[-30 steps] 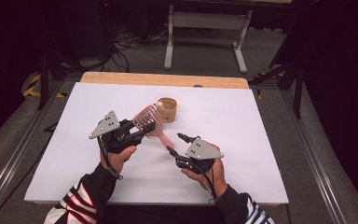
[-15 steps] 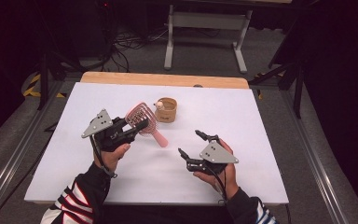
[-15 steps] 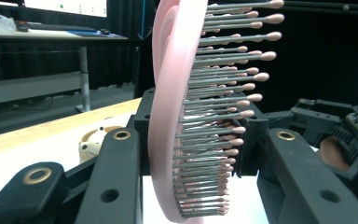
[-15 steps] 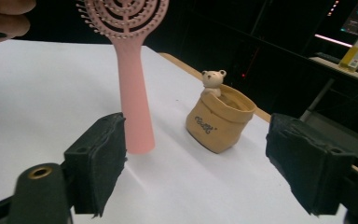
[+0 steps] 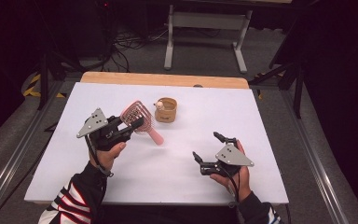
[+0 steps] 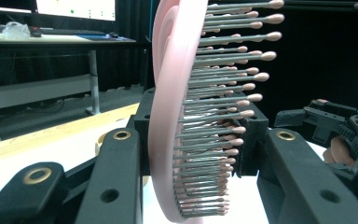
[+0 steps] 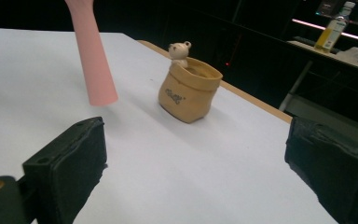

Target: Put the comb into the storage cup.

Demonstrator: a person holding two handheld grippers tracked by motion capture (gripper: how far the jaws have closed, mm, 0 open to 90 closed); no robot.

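High view, left of centre: the left gripper [image 5: 129, 128] clenches the pink hairbrush [image 5: 138, 117] by its head alone, handle dangling beside the tan pot [image 5: 166, 109], so it could pivot loose; the right gripper [image 5: 210, 150] gapes empty.

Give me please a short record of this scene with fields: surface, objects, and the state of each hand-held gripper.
surface: white table
objects: pink hairbrush; tan pot with a small bear figure
left hand-held gripper: shut on the hairbrush head, handle pointing out over the table
right hand-held gripper: open, holding nothing
pot position: upright on the table, beside the brush
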